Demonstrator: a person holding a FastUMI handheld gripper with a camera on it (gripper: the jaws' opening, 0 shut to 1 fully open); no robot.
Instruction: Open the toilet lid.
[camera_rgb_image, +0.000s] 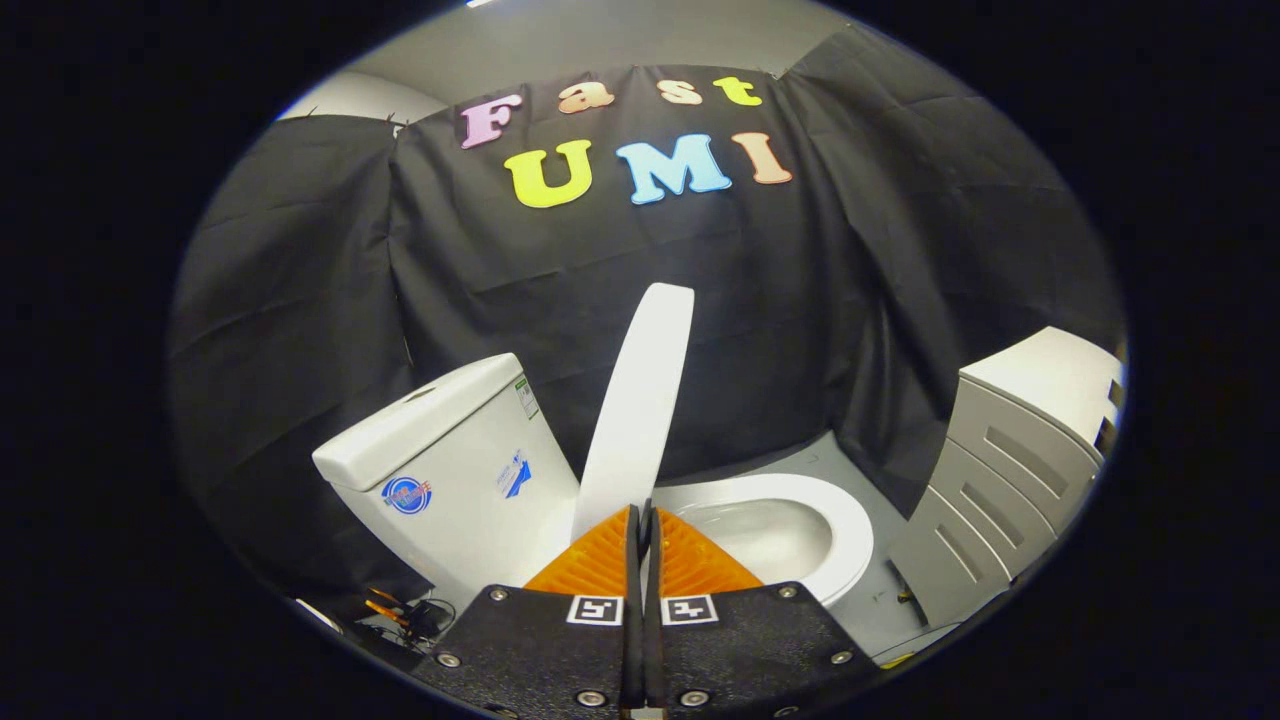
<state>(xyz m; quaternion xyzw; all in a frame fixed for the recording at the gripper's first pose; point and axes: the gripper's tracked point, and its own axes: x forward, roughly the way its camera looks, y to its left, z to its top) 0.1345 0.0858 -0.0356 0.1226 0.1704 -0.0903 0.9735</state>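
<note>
From where I sat, the toilet lid (640, 400) stood raised on edge, rising just ahead of the gripper (641, 520) between the cistern (450, 460) and the open seat ring (830, 520). The fingers were pinched narrow, almost together, on the lid's lower edge; I judged both were pressing on it. The bowl lay uncovered, so most of the lift looked done; resting the lid back on the cistern and letting go remained.
</note>
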